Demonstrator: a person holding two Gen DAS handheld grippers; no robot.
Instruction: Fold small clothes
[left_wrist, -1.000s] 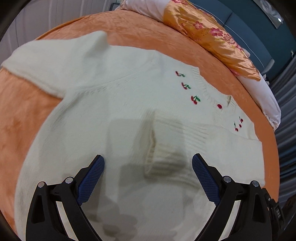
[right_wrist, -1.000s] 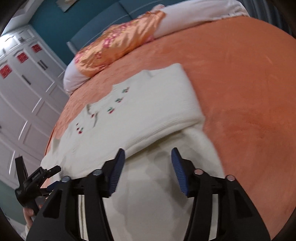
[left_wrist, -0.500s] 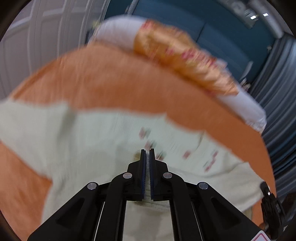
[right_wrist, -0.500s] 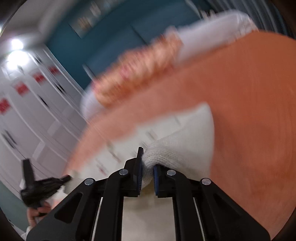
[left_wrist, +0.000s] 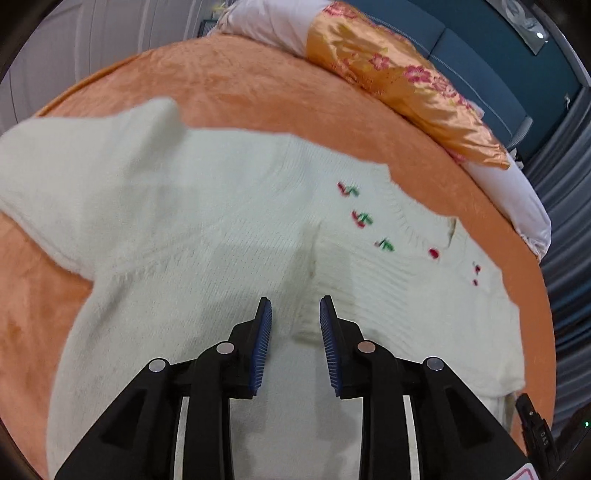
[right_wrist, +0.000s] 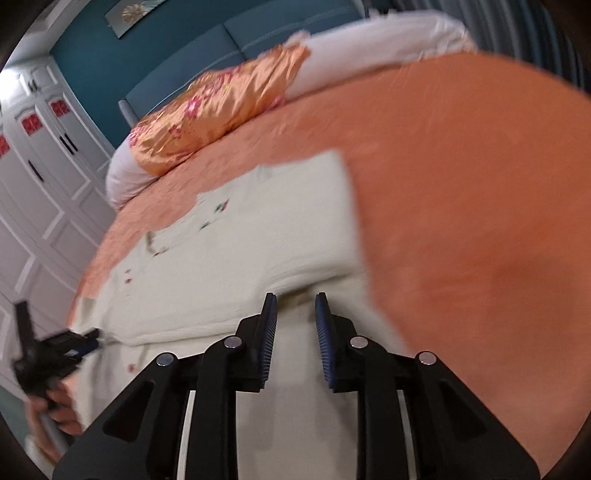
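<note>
A cream knit sweater (left_wrist: 221, 236) with small red cherry embroidery lies flat on the orange bedspread (left_wrist: 236, 81). One sleeve is folded across its body, its cuff just ahead of my left gripper (left_wrist: 295, 314), which hovers over the sweater, open and empty. The other sleeve lies spread to the upper left. In the right wrist view the sweater (right_wrist: 258, 243) shows with its folded sleeve edge just ahead of my right gripper (right_wrist: 295, 306), also open and empty. The left gripper (right_wrist: 59, 350) and hand show at the far left.
An orange floral satin pillow (left_wrist: 406, 85) and a white pillow (left_wrist: 269, 22) lie at the head of the bed. White wardrobe doors (right_wrist: 40, 177) stand to the left and a teal headboard (right_wrist: 177, 48) behind. Bare bedspread (right_wrist: 480, 192) spreads right of the sweater.
Both grippers were open, then shut on the sweater half a second ago, and are now partly open again and empty. The sleeve cuff lies nearer the left gripper than before.
</note>
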